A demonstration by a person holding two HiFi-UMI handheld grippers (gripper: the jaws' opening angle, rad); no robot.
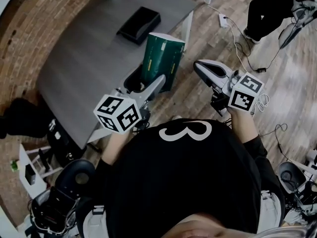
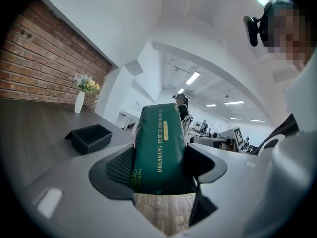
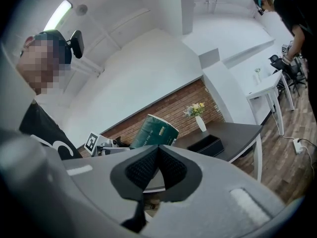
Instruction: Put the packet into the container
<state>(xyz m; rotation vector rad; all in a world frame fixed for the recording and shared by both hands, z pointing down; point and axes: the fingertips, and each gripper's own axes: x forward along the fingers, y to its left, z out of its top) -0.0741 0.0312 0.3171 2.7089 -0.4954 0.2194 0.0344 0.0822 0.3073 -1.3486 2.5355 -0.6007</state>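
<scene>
Room: brick wall (image 1: pixel 29 24) on the left, wood-plank floor (image 1: pixel 208 29) on the right, white walls and strip lights in the gripper views.
Worktop: grey worktop (image 1: pixel 84 58) running along the brick wall.
Container: black open-topped container (image 1: pixel 139 25) standing on the far part of the worktop, well apart from the packet.
Packet: dark green packet (image 1: pixel 161 58) with gold lettering, held upright in the air at the near edge of the worktop, outside the container.
Left gripper: left gripper (image 1: pixel 146 83) has its fingers (image 2: pixel 116 168) clamped on the lower end of the packet, one ribbed pad on each side.
Right gripper: right gripper (image 1: pixel 208 71) is raised over the floor to the right of the packet, fingers (image 3: pixel 143 168) pressed together with nothing between them.
Vase: white vase (image 2: pixel 79 102) of flowers at the far end of the worktop, beyond the container.
</scene>
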